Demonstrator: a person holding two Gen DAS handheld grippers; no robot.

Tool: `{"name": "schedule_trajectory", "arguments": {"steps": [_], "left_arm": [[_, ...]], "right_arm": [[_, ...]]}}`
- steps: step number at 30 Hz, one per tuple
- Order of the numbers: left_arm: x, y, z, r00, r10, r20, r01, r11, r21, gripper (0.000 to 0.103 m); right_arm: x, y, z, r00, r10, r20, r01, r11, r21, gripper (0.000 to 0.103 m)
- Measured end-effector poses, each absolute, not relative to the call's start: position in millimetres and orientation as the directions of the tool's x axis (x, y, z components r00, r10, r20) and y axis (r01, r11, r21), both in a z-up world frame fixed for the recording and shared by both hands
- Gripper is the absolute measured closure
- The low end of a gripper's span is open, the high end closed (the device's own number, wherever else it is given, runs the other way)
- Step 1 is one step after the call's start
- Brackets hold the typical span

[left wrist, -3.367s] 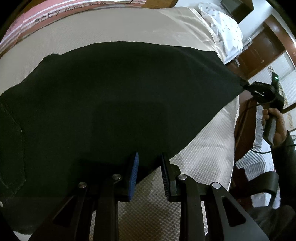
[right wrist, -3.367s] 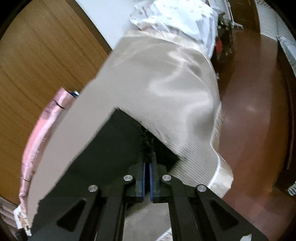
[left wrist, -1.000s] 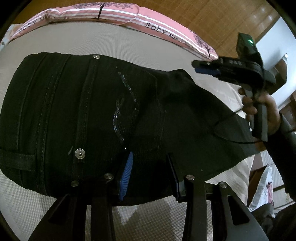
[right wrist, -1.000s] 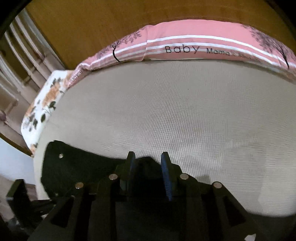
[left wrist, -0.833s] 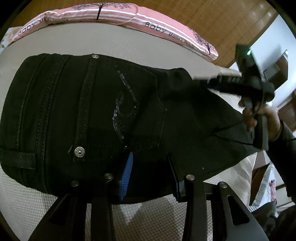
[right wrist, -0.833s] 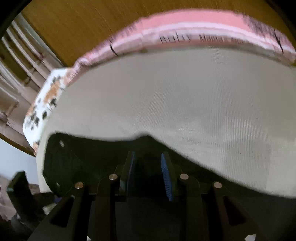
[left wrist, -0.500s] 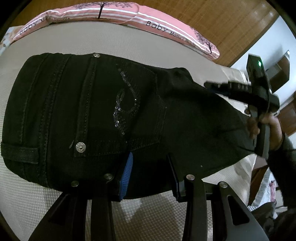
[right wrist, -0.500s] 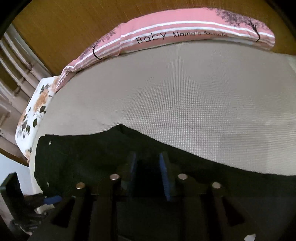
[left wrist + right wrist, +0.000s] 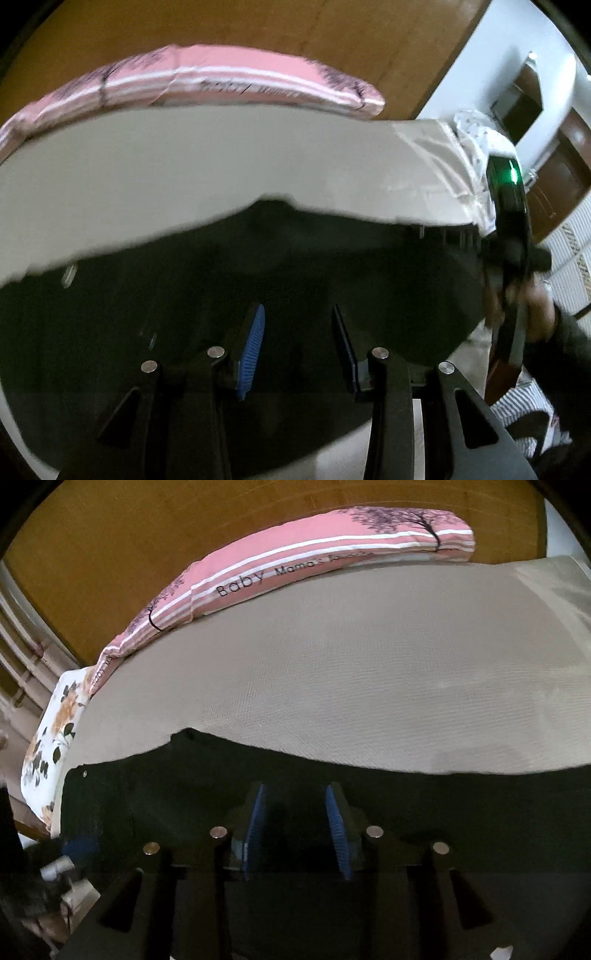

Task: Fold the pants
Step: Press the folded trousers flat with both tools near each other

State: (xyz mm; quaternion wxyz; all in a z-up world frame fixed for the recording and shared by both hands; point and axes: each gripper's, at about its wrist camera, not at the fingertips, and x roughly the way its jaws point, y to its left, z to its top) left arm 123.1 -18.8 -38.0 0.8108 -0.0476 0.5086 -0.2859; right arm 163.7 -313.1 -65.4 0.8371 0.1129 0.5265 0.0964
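Right wrist view: right gripper [image 9: 297, 825] and left gripper [image 9: 297, 349], both jaws apart and empty over black pants [image 9: 443, 805] on bed [image 9: 332, 664]; released layers may slip, skewing the fold.

The right claw [image 9: 295, 827], which gripped the pants' [image 9: 443, 812] hem, has just opened, apparently empty.

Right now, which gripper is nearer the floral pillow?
Left. The left gripper sits close beside the floral pillow, at that end of the pants; the right gripper, jaws just opening with nothing clamped, hovers farther along them.
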Motion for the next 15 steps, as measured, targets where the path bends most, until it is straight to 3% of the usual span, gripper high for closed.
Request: {"name": "schedule_trajectory", "arguments": {"steps": [7, 13, 15], "left_arm": [[167, -62, -54, 0.197, -0.595, -0.779, 0.437, 0.765, -0.473, 0.064], [184, -81, -82, 0.196, -0.531, -0.824, 0.452, 0.795, -0.404, 0.065], [197, -74, -96, 0.197, -0.506, -0.84, 0.407, 0.822, -0.4, 0.077]], "right_arm": [[152, -321, -63, 0.442, 0.266, -0.857, -0.047, 0.961, 0.274, 0.068], [158, -316, -72, 0.428, 0.283, -0.858, -0.071, 0.957, 0.28, 0.064], [160, -315, -73, 0.427, 0.285, -0.858, -0.072, 0.957, 0.282, 0.064]]}}
